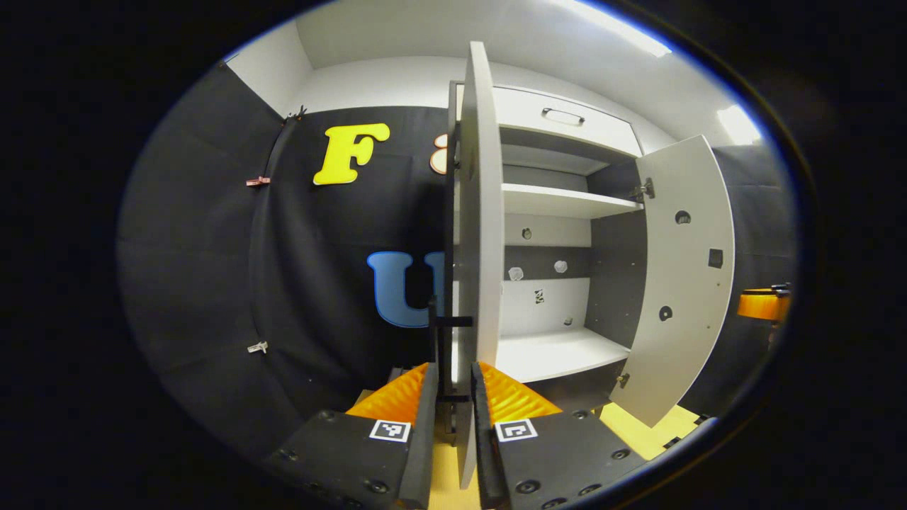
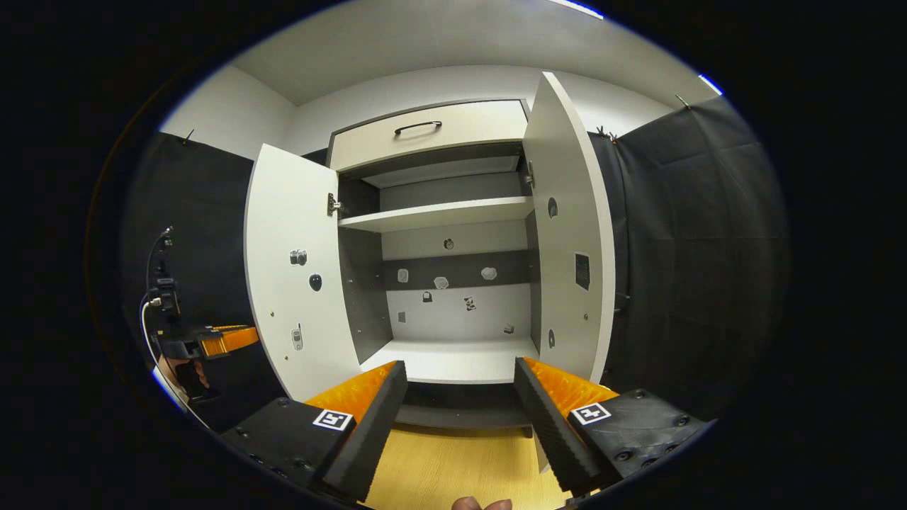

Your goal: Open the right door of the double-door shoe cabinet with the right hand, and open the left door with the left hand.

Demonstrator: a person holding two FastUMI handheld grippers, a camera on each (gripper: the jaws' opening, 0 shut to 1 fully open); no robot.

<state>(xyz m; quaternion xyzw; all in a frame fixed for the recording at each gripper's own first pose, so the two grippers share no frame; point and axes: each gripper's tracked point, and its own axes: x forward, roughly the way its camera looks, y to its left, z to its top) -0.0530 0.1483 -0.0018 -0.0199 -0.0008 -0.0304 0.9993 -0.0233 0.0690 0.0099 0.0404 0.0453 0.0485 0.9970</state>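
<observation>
Gripping the edge-on left door (image 1: 480, 212) at frame centre in the left gripper view, left gripper (image 1: 453, 379) jaws nearly closed on its lower edge. Standing swung out at right, right door (image 1: 684, 276). Facing the open shoe cabinet (image 2: 432, 127) mid-frame in the right gripper view, right gripper (image 2: 460, 375) jaws spread wide, holding nothing.

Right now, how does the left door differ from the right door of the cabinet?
The left claw is closed on the left door; the right door is free, as the right claw is open, holding nothing. Both doors are swung open.
</observation>
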